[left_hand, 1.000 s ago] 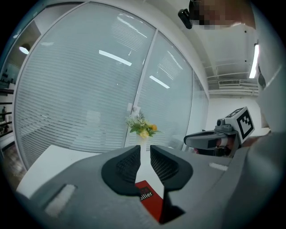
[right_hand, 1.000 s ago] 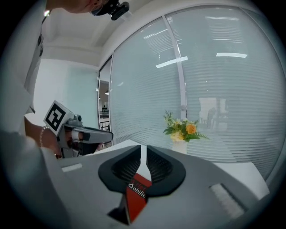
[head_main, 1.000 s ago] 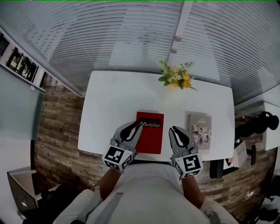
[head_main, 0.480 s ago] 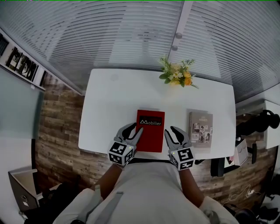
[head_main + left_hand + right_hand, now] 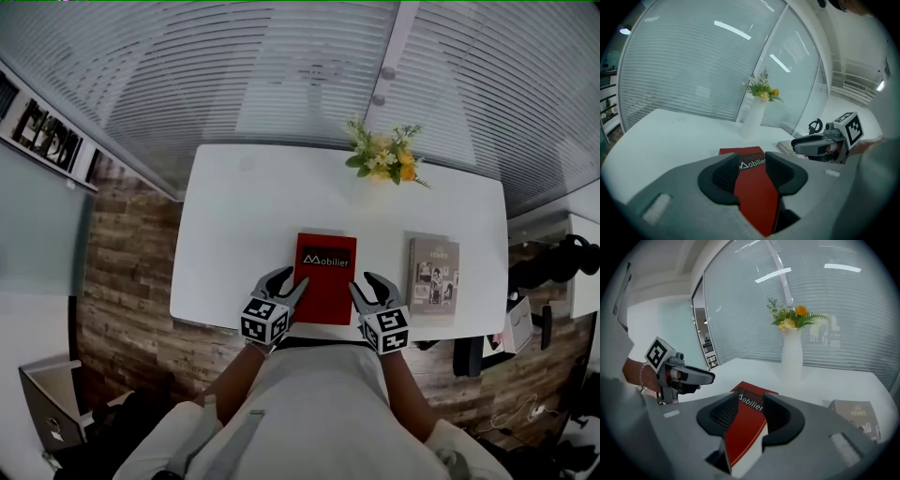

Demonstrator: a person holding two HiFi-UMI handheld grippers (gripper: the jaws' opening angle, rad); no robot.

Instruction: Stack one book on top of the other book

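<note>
A red book [image 5: 324, 281] lies flat on the white table [image 5: 244, 216], near its front edge. A grey book [image 5: 434, 278] lies to its right, apart from it. My left gripper [image 5: 286, 284] sits at the red book's near left corner and my right gripper [image 5: 367, 286] at its near right corner. Both have just been opening their jaws. In the left gripper view the red book [image 5: 752, 176] shows through the gap of the open left gripper [image 5: 752, 171]. The right gripper [image 5: 749, 414] is the same over the red book [image 5: 745, 427]. No pad presses on it.
A white vase of yellow and orange flowers [image 5: 382, 161] stands at the table's far edge, behind the books. Window blinds run behind the table. A wood-panelled floor lies on the left, and bags and cables [image 5: 511, 328] lie off the table's right end.
Both grippers have come down and drawn in toward the red book's near corners. Their jaws stand wider apart than a second ago. The books have not moved.
</note>
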